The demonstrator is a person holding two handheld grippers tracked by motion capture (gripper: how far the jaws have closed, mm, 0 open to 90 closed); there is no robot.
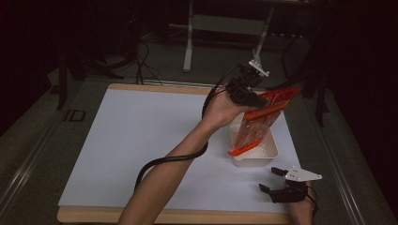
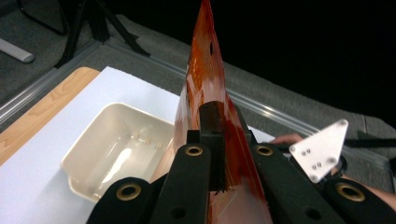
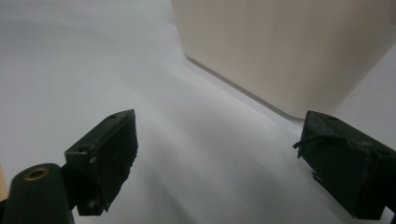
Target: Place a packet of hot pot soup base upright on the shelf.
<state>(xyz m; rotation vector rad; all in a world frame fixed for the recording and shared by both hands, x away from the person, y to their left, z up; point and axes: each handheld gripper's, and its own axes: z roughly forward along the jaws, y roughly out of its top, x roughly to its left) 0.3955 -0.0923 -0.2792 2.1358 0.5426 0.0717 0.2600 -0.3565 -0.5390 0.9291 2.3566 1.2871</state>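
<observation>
One orange packet [image 1: 263, 119] in left gripper [image 1: 251, 96] above tray [image 1: 270, 154]

Your side: white sheet [image 1: 136, 136] covers most of tabletop. Wooden table [image 1: 187, 217] shows as bare light strip along near edge and far edge; left gripper view shows bare wood corner beside sheet.
Your left: metal rail [image 1: 28, 161] runs alongside table, apart from it.
Beyond table: grey floor [image 1: 164, 58], dim. Black cables [image 1: 142, 63] trail across it. Pale desk frame [image 1: 189, 40], two legs and crossbar, stands behind. Black stand [image 1: 63, 82] at far left, near table corner. Background dark, detail lost.
</observation>
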